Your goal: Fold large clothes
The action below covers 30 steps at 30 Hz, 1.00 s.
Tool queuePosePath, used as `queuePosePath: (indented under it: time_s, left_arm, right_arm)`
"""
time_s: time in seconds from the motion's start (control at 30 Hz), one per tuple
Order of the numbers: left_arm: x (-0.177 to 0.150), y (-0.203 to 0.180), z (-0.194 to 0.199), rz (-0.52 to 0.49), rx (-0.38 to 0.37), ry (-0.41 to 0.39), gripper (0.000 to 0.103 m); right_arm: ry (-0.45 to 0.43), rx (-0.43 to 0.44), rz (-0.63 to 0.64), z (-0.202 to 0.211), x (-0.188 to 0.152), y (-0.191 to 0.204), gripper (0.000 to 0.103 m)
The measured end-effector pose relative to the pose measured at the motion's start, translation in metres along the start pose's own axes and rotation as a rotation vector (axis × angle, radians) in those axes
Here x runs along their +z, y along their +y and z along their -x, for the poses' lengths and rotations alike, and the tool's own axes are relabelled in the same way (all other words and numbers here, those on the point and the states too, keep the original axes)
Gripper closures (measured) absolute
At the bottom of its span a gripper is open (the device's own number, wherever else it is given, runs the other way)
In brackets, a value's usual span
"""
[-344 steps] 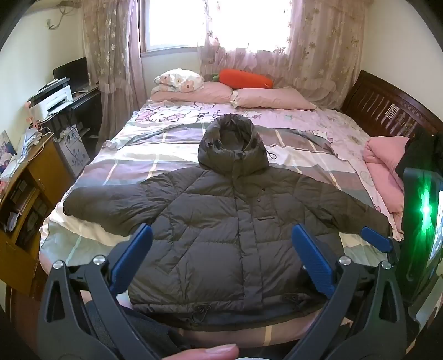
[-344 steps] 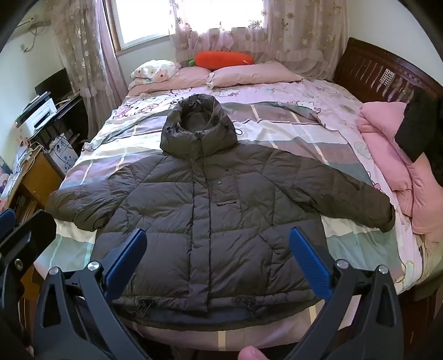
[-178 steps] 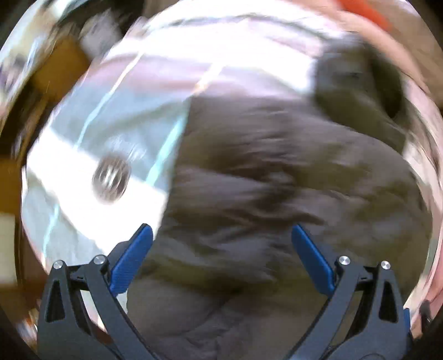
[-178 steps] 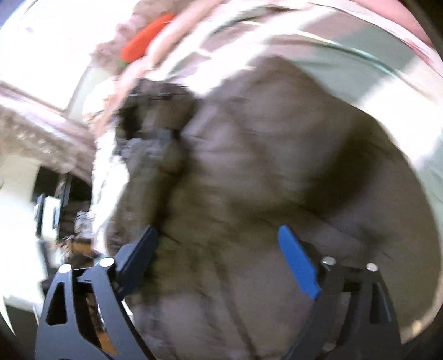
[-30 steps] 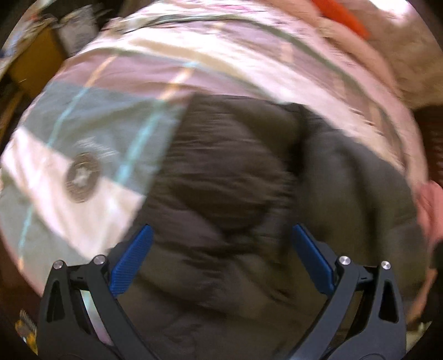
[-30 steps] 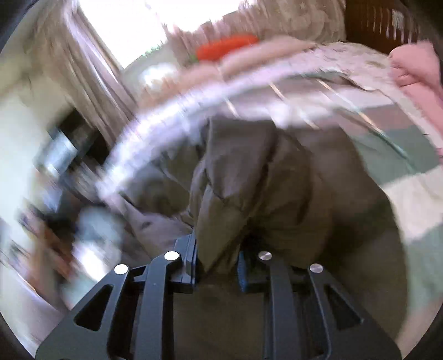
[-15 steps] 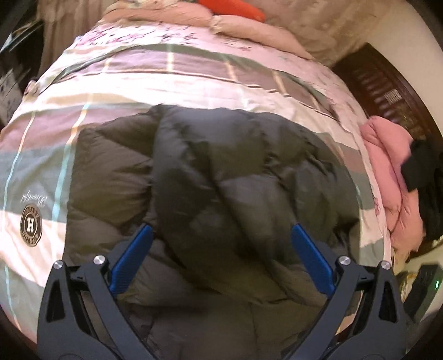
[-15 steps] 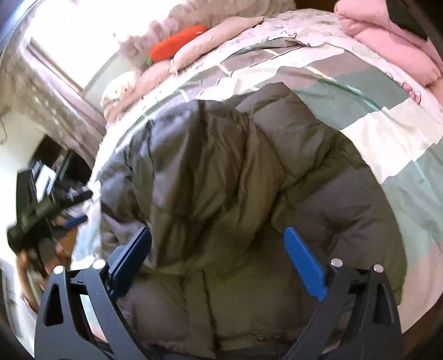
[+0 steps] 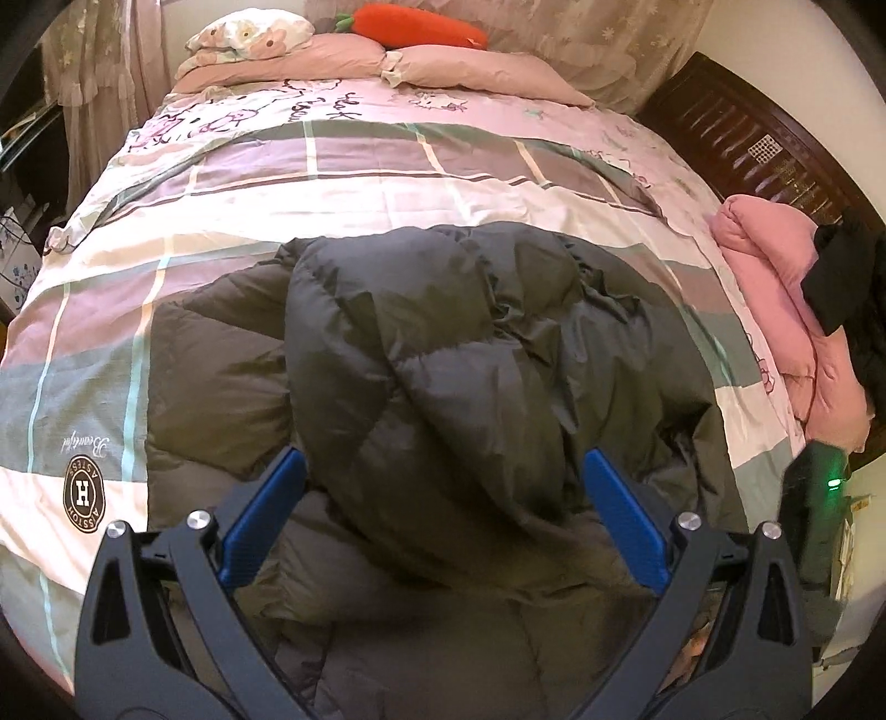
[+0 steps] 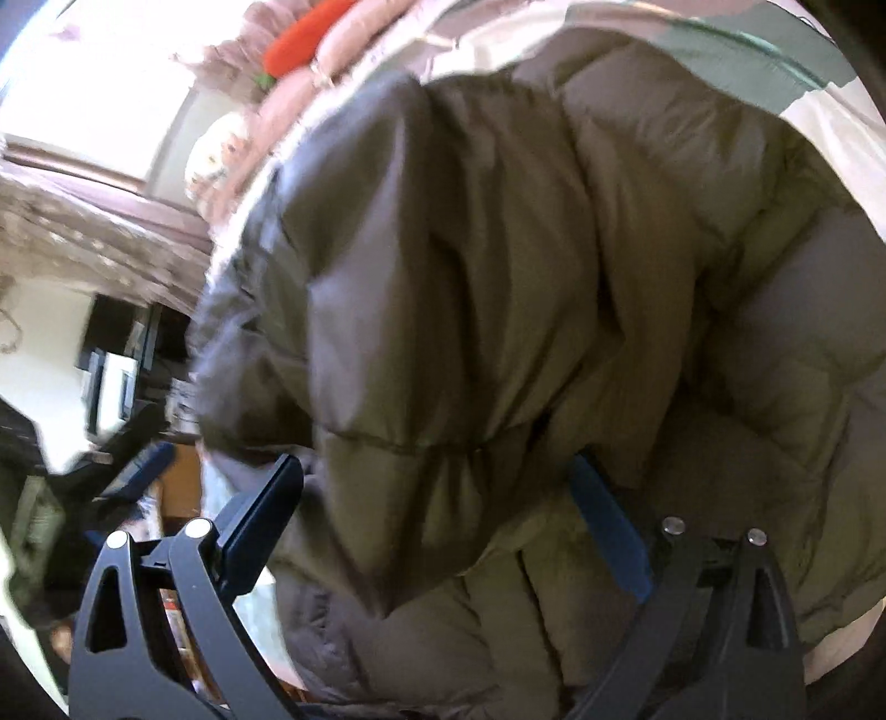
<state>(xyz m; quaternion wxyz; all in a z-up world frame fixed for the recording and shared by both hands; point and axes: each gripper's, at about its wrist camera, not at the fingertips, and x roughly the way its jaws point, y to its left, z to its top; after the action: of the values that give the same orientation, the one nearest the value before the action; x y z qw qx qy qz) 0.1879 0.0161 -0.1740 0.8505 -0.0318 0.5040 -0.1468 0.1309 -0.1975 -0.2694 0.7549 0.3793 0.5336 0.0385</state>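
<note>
A dark olive puffer jacket [image 9: 443, 360] lies on the bed with its sleeves and hood folded in over the body, forming a puffy bundle. My left gripper [image 9: 443, 465] hangs open over the jacket's near part, nothing pressed between its blue pads [image 9: 266, 515]. In the tilted, blurred right wrist view, the jacket [image 10: 498, 277] fills the frame. My right gripper [image 10: 434, 468] stands wide open just above it. A puffy fold bulges between its fingers without being clamped. The left gripper's blue pad [image 10: 147, 462] shows at the left edge there.
A checked pink and green bed cover [image 9: 166, 266] surrounds the jacket. Pink pillows [image 9: 470, 66] and an orange carrot plush [image 9: 421, 25] lie at the head. A folded pink quilt [image 9: 775, 310] sits at the right by the dark headboard [image 9: 764, 138]. A black device with a green light [image 9: 819, 498] stands close by.
A second ago my right gripper was shut on a fold of the jacket; it has opened, let go, rolled and sunk closer. My left gripper's view has pulled back and levelled.
</note>
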Motion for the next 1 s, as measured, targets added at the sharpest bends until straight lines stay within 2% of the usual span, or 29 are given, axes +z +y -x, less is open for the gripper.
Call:
queuePosePath:
  time_s: [0.07, 0.1, 0.13, 0.17, 0.2, 0.27, 0.3, 0.37, 0.43, 0.47, 0.5, 0.53, 0.63, 0.77, 0.87, 0.9, 0.93, 0.97, 1.0]
  left_arm:
    - [0.0, 0.001, 0.0, 0.001, -0.004, 0.002, 0.002]
    - [0.0, 0.001, -0.001, 0.001, -0.005, 0.004, 0.002]
    - [-0.001, 0.002, -0.002, 0.002, -0.003, 0.008, 0.002]
    - [0.0, 0.003, -0.004, 0.003, 0.002, 0.016, 0.002]
    - [0.0, 0.003, -0.007, 0.011, 0.009, 0.025, 0.002]
    - [0.001, 0.01, -0.014, 0.046, 0.016, 0.06, 0.002]
    - [0.0, 0.017, -0.021, 0.079, 0.024, 0.103, 0.002]
    - [-0.003, 0.035, -0.034, 0.177, -0.03, 0.17, 0.002]
    - [-0.007, 0.056, -0.044, 0.321, -0.175, 0.229, 0.002]
    - [-0.011, 0.068, -0.049, 0.418, -0.281, 0.258, 0.002]
    - [-0.014, 0.078, -0.053, 0.508, -0.373, 0.276, 0.002]
    - [-0.016, 0.086, -0.055, 0.572, -0.435, 0.282, 0.002]
    - [-0.018, 0.093, -0.058, 0.613, -0.459, 0.291, 0.002]
    - [-0.02, 0.088, -0.069, 0.61, -0.461, 0.344, 0.002]
    - [-0.017, 0.078, -0.075, 0.574, -0.421, 0.35, 0.002]
    - [-0.016, 0.072, -0.075, 0.546, -0.393, 0.345, 0.006]
    - [-0.013, 0.069, -0.074, 0.516, -0.365, 0.342, 0.035]
    - [-0.012, 0.059, -0.074, 0.438, -0.294, 0.351, 0.067]
    - [-0.012, 0.052, -0.075, 0.385, -0.252, 0.357, 0.07]
  right_arm:
    - [0.009, 0.002, -0.002, -0.007, -0.001, 0.001, 0.006]
    - [0.005, 0.012, 0.008, -0.009, -0.002, 0.003, 0.016]
    - [0.0, 0.024, 0.035, -0.008, -0.003, 0.007, 0.028]
    - [-0.012, 0.03, 0.074, -0.006, -0.004, 0.012, 0.056]
    - [-0.029, 0.028, 0.106, -0.003, -0.004, 0.016, 0.064]
    - [-0.085, 0.059, 0.185, 0.01, -0.008, 0.029, 0.071]
    - [-0.11, 0.096, 0.227, 0.019, -0.01, 0.036, 0.073]
    - [-0.139, 0.192, 0.282, 0.036, -0.013, 0.048, 0.074]
    - [-0.16, 0.237, 0.293, 0.047, -0.014, 0.052, 0.074]
    - [-0.162, 0.249, 0.29, 0.05, -0.012, 0.052, 0.074]
    - [-0.159, 0.276, 0.28, 0.053, -0.01, 0.051, 0.074]
    - [-0.154, 0.301, 0.265, 0.054, -0.009, 0.048, 0.074]
    - [-0.136, 0.349, 0.217, 0.054, -0.003, 0.043, 0.074]
    - [-0.129, 0.341, 0.214, 0.056, -0.008, 0.033, 0.074]
    - [-0.1, 0.319, 0.206, 0.054, -0.01, 0.029, 0.073]
    - [-0.091, 0.318, 0.195, 0.055, -0.01, 0.026, 0.069]
    - [-0.083, 0.301, 0.171, 0.055, -0.008, 0.022, 0.063]
    - [-0.079, 0.282, 0.144, 0.057, -0.005, 0.018, 0.042]
    - [-0.089, 0.267, 0.121, 0.06, -0.006, 0.014, 0.017]
